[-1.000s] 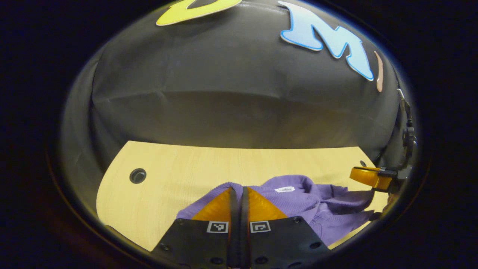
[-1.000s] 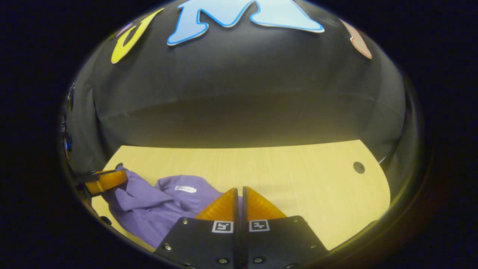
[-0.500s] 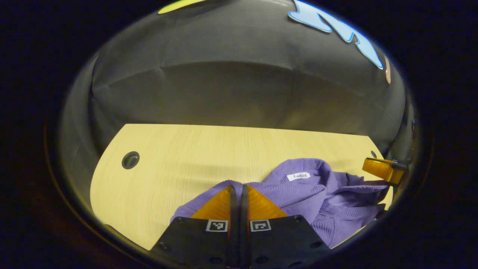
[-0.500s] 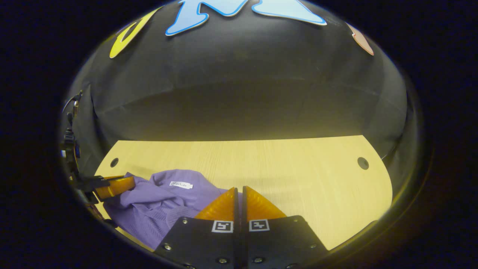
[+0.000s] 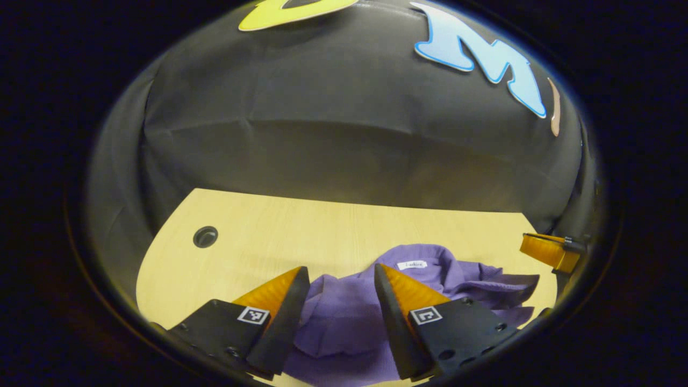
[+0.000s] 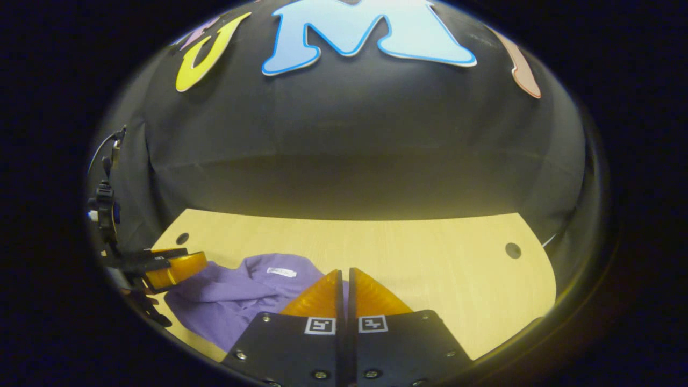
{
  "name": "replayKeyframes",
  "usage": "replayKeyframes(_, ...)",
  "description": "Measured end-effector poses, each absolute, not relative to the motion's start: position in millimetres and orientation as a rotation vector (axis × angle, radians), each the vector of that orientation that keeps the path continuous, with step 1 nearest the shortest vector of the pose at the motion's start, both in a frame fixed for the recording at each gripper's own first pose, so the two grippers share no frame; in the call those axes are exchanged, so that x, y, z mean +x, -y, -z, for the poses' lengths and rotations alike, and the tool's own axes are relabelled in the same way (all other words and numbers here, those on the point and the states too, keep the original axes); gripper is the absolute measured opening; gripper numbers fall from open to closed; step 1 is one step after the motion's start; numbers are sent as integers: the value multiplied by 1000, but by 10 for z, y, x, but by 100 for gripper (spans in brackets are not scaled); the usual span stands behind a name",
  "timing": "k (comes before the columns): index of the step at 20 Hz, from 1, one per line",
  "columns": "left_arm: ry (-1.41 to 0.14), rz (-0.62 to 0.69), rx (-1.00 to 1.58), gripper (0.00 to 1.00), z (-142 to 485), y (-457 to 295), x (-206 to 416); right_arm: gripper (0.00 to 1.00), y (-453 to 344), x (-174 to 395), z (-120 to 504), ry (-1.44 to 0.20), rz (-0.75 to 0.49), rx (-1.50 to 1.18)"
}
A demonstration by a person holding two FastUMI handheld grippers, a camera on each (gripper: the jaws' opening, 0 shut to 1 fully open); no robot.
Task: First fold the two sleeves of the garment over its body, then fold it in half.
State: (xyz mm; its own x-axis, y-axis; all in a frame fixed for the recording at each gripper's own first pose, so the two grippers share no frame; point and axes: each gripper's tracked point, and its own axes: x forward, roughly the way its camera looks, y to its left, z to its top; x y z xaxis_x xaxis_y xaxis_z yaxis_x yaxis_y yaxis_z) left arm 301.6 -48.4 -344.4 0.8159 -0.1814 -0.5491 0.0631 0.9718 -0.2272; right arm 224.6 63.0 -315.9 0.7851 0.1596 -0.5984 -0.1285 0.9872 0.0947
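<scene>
A purple knitted garment (image 5: 344,314) lies crumpled on the pale wooden table (image 5: 301,231), its collar with a white tag (image 5: 411,264) facing up. My left gripper (image 5: 341,267) is open just above it, and fabric shows between and below its fingers. In the right gripper view the garment (image 6: 242,290) lies at lower left, and my right gripper (image 6: 344,271) is shut on its near edge, with a strip of purple showing between the fingertips. The right gripper (image 5: 548,251) appears at the far right of the left gripper view. The left gripper (image 6: 172,266) sits at the garment's left edge.
The table (image 6: 430,269) stretches bare to the right of the garment. It has round cable holes (image 5: 205,236) (image 6: 513,250) near its far corners. The black cloth wall stands right behind the table's far edge.
My left gripper has opened and let go of the garment, which now lies slack under it. The right gripper stays shut on the fabric. Both views have tipped up a little.
</scene>
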Motion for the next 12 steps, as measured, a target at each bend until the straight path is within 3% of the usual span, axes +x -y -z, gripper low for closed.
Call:
replayKeyframes(1,-591,134,-197,80,3352,486,2934,1,-624,2189,3088,-639,-158,51)
replayKeyframes(12,-410,160,-139,79,2022,714,1419,1,-412,980,1906,-458,-188,107)
